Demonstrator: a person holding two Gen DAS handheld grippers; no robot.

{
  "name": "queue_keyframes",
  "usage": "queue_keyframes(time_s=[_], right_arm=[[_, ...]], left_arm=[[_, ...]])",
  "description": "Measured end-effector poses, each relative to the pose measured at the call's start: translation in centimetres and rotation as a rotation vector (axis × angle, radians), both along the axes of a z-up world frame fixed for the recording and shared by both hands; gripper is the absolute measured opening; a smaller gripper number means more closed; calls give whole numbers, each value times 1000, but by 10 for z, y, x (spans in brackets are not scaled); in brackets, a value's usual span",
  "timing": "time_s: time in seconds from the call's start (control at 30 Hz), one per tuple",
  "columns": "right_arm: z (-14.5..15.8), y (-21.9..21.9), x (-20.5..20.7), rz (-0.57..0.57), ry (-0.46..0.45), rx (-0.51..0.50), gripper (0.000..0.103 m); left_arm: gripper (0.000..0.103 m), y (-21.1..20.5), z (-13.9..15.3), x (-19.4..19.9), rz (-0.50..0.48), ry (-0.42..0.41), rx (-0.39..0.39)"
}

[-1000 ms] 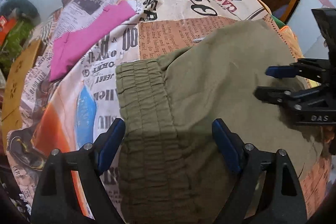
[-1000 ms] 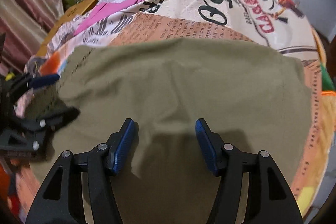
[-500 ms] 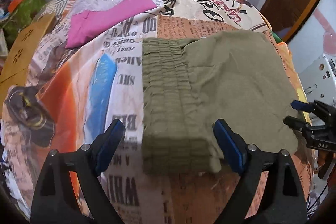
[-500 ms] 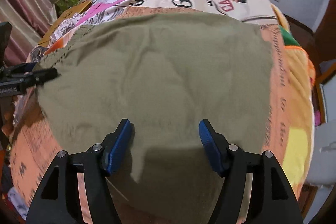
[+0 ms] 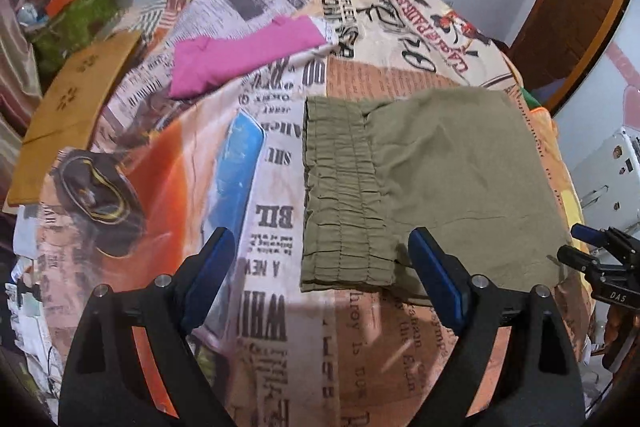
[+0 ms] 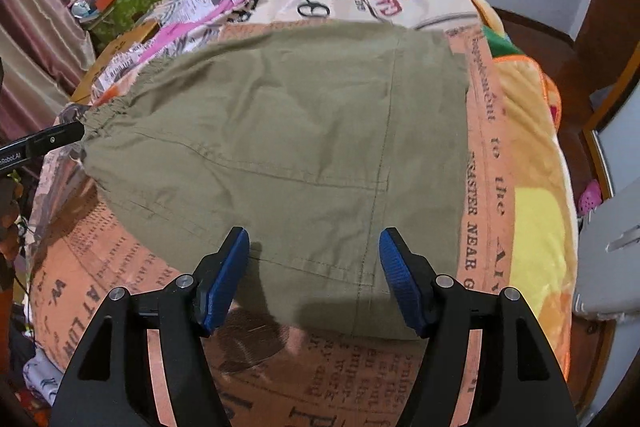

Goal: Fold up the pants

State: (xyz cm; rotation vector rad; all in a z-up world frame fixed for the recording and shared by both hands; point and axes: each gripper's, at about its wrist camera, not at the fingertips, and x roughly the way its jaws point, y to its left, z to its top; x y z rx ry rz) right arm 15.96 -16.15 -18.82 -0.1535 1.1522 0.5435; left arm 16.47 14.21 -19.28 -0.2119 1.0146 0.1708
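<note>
Olive-green pants (image 5: pixel 432 183), folded into a flat rectangle, lying on a bed cover (image 5: pixel 264 211) printed like old newspaper. In the left wrist view: pants in the middle and right of the frame, gathered elastic waistband (image 5: pixel 340 195) along their left side, lower edge just above the fingertips. Left gripper (image 5: pixel 320 269) at the bottom of the frame, jaws spread wide, nothing between the blue pads, held clear of the cloth; its right pad near the lower edge of the pants, its left pad over bare bed cover. Folded pink garment (image 5: pixel 248 55) in the upper left, well apart from the pants. Right gripper (image 5: pixel 576 247) at the right edge, beside the far corner of the pants.

In the right wrist view: pants (image 6: pixel 288 147) filling the centre, seams showing, lower edge reaching down between the two pads. Right gripper (image 6: pixel 314 267) at the bottom, jaws partly apart and just been widening, pads not pressing the cloth, gripping nothing. Tip of the left gripper (image 6: pixel 44 141) at the left edge, beside the waistband.
</note>
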Motion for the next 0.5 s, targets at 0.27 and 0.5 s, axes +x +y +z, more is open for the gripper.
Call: queue_keyframes(time_s=[0.27,0.5], right_arm=[[34,16,-3,30,-98,76,66],[24,41,-3,73,-115,75,69]], left_arm=[[89,-4,7,-15,0,-11,-197],[89,-28,-15,-18,-31,49,-288]])
